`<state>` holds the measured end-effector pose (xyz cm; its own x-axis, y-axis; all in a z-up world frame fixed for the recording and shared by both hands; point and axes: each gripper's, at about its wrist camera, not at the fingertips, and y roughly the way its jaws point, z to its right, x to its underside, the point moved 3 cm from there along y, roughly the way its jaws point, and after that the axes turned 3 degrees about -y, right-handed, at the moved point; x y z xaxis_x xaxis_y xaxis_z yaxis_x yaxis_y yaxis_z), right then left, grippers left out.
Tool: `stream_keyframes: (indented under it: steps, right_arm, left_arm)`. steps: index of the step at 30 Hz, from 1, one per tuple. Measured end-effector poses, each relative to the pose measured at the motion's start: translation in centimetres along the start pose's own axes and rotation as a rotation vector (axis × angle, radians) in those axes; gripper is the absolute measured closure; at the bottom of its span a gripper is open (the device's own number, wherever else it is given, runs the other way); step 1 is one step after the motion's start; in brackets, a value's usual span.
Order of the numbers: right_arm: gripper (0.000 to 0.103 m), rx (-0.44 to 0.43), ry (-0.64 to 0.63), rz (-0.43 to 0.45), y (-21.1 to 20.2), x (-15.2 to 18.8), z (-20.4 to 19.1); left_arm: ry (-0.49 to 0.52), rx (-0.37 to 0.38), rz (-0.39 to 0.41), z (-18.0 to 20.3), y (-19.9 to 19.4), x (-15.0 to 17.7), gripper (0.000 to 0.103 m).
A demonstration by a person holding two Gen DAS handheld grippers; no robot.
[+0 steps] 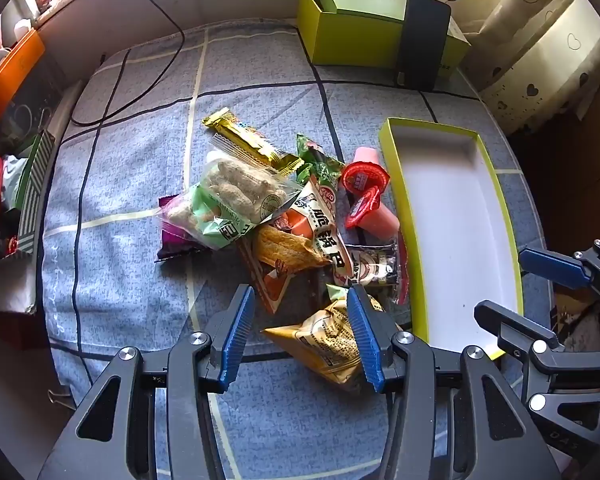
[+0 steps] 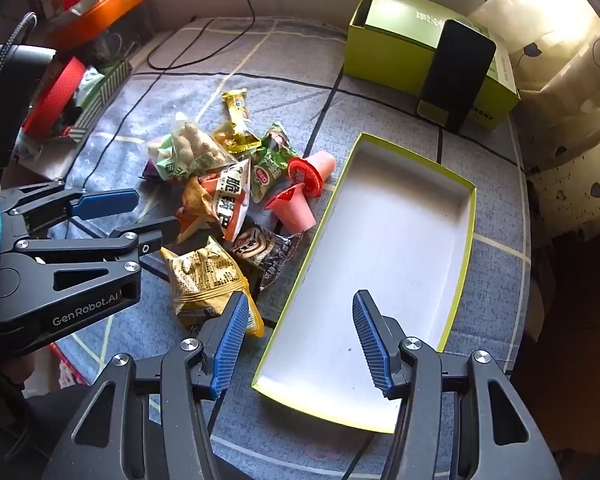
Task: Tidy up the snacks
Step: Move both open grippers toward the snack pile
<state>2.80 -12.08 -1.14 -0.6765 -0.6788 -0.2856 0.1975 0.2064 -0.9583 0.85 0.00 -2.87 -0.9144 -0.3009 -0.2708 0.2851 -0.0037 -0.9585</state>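
Checked cloth (image 1: 140, 300) w/ snack pile (image 1: 284, 224) beside tray (image 2: 466, 240); left gripper (image 1: 300, 332) & right gripper (image 2: 300, 340) both spread, empty.

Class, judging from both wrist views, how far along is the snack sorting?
Nothing looks done: the green-rimmed tray holds no snacks. In hand: nothing; the left gripper hovers open-jawed over the yellow packet, and the right gripper is open over the tray. Left: the whole snack pile beside it.

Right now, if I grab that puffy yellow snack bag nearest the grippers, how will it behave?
The puffy yellow snack bag looks air-filled, so probably light and squashy. Its glossy film may slip between the left gripper pads. The contents are likely brittle, so squeeze gently.
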Motion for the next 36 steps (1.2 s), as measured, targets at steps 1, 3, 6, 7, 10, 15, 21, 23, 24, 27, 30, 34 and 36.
stream_keyframes:
  steps: [1, 3, 6, 7, 10, 15, 21, 23, 24, 27, 30, 34, 36]
  right_arm:
    - [0.050, -0.001, 0.000, -0.001, 0.0, 0.0, 0.0]
    - [0.050, -0.002, 0.000, -0.002, 0.0, 0.0, -0.1]
    - [0.050, 0.001, 0.000, -0.001, -0.1, 0.0, -0.2]
    - [0.050, 0.001, -0.001, 0.000, -0.1, 0.0, -0.2]
    - [0.050, 0.002, 0.000, 0.001, -0.3, -0.1, -0.2]
    - [0.050, 0.000, -0.001, 0.000, -0.2, -0.1, -0.3]
    - [0.050, 0.004, -0.002, 0.000, -0.2, -0.3, -0.5]
    - [0.050, 0.005, -0.002, -0.001, -0.2, -0.3, -0.6]
    - [0.050, 0.004, -0.003, -0.001, -0.2, -0.3, -0.6]
    - [0.050, 0.006, -0.003, -0.001, -0.3, -0.4, -0.7]
    - [0.050, 0.006, -0.004, -0.002, -0.2, -0.5, -0.8]
    - [0.050, 0.006, -0.003, -0.001, -0.3, -0.5, -0.8]
    - [0.050, 0.008, -0.003, -0.004, -0.2, -0.5, -0.9]
  left_arm:
    - [0.000, 0.001, 0.000, 0.0, 0.0, 0.0, 0.054]
    - [-0.003, 0.001, 0.000, -0.1, -0.1, 0.0, 0.054]
    - [-0.005, -0.001, 0.000, -0.7, -0.1, 0.0, 0.054]
    - [-0.007, 0.000, 0.000, -0.8, -0.2, 0.0, 0.054]
    - [-0.013, -0.013, -0.002, -0.7, -0.3, 0.2, 0.054]
    - [-0.019, 0.000, -0.013, -0.8, -0.2, 0.3, 0.054]
    - [0.000, -0.008, -0.020, -0.8, 0.0, 0.7, 0.054]
    - [-0.001, -0.008, -0.019, -0.8, 0.0, 0.7, 0.054]
    - [-0.001, -0.008, -0.020, -0.8, 0.0, 0.8, 0.054]
    - [0.001, -0.012, -0.013, -0.8, -0.1, 0.8, 0.054]
    - [-0.001, -0.002, -0.009, -0.8, -0.3, 0.7, 0.054]
    - [-0.004, 0.003, -0.008, -0.9, -0.4, 0.7, 0.054]
    - [-0.004, 0.002, -0.010, -0.9, -0.4, 0.6, 0.054]
